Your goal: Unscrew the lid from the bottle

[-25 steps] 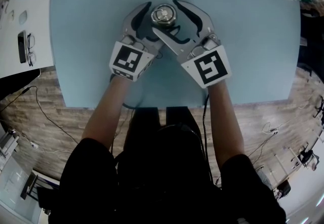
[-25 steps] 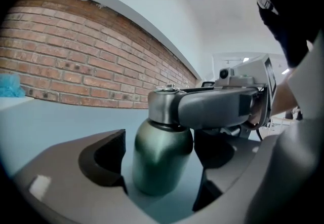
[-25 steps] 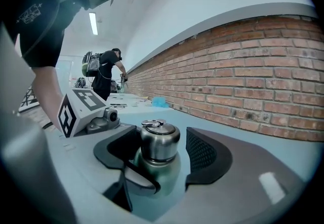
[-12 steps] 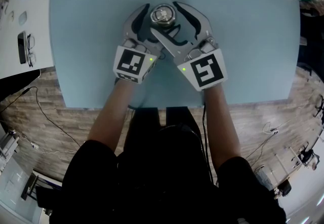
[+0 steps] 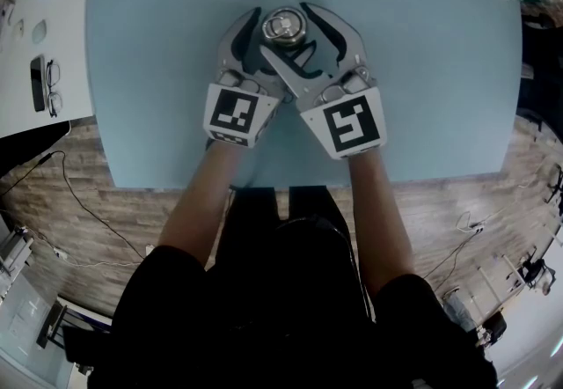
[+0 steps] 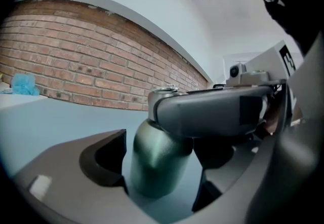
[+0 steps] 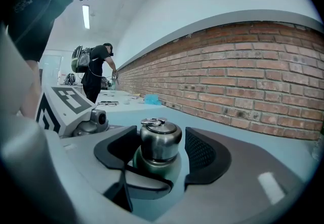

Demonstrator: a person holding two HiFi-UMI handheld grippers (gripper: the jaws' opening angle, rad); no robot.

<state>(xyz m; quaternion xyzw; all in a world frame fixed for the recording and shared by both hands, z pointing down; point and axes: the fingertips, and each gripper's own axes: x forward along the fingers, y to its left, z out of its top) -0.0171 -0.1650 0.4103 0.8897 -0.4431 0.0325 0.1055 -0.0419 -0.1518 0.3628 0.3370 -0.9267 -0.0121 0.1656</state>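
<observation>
With the left gripper (image 6: 161, 166) clamped on the dark green metal bottle (image 6: 152, 147) standing mid pale blue table (image 5: 422, 70) and the right gripper (image 7: 162, 153) closed on its round silver ring-topped lid (image 7: 161, 141), the turn wants the body pinned and a level twist, no tipping.

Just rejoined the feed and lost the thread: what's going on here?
A person works on a metal bottle standing upright on the light blue table, a gripper in each hand. The left gripper holds the bottle's body in its jaws; the right gripper has its jaws on the lid. The lid sits on the neck, not yet off.
</observation>
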